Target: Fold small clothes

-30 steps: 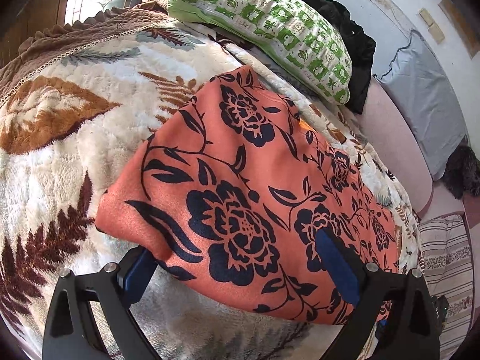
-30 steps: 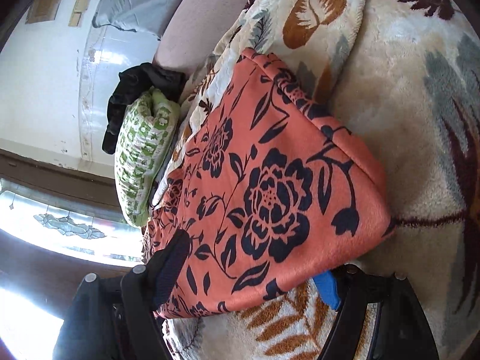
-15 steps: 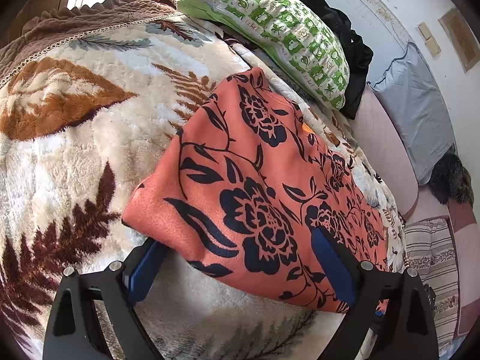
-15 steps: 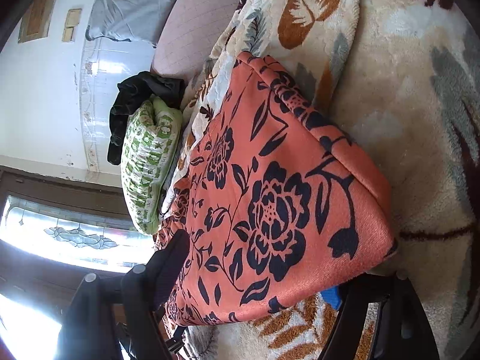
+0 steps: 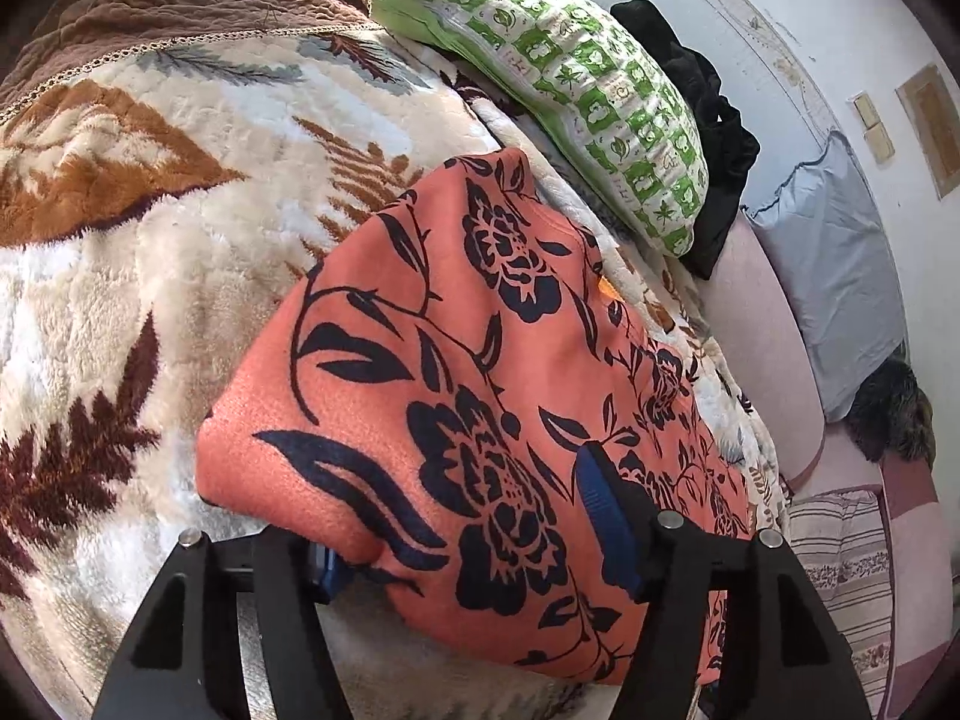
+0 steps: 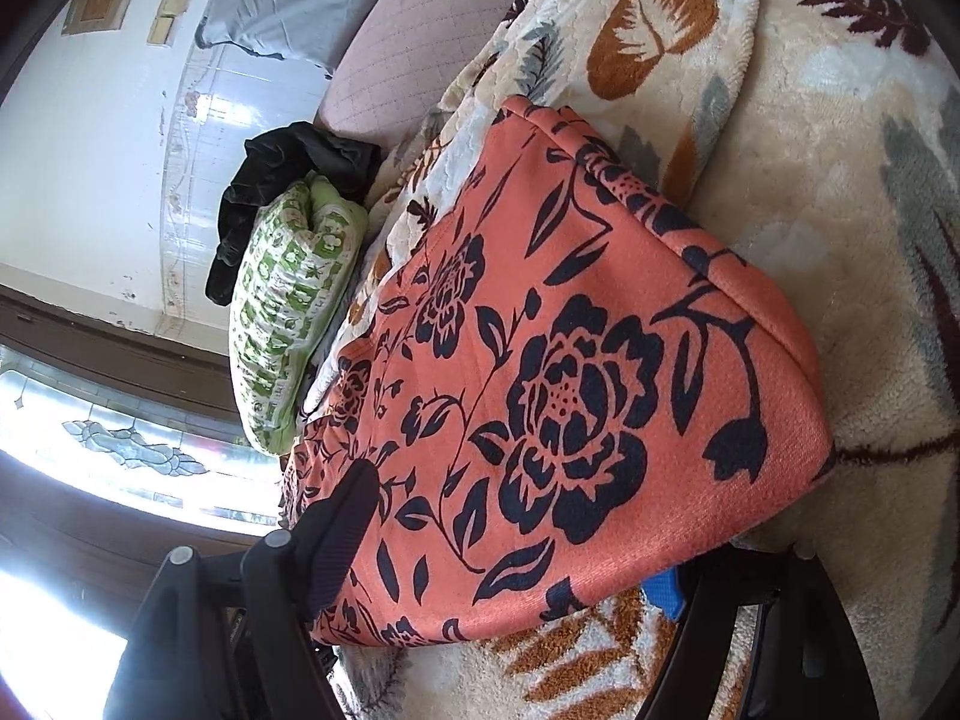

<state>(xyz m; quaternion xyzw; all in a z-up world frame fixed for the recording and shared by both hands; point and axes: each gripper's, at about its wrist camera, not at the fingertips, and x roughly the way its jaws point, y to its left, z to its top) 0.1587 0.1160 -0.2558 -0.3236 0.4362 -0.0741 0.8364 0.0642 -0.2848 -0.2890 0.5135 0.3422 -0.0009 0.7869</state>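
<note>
The orange floral garment (image 5: 480, 372) lies folded on the leaf-patterned fleece blanket (image 5: 120, 252) that covers the bed, its thick folded end nearest both cameras. The left tongs (image 5: 474, 546) have just been closing around that near edge: one blue pad lies on top of the cloth, the other is tucked under it, so the fold sits between the jaws, though whether they clamp it cannot be told. The right tongs (image 6: 510, 546) stand apart astride another edge, cloth between them. Towards the bed's far edge lies a green-checked pillow (image 5: 576, 78) against a black garment (image 5: 714, 138), and a grey pillow (image 5: 840, 276) rests by the white wall (image 6: 78, 138).
</note>
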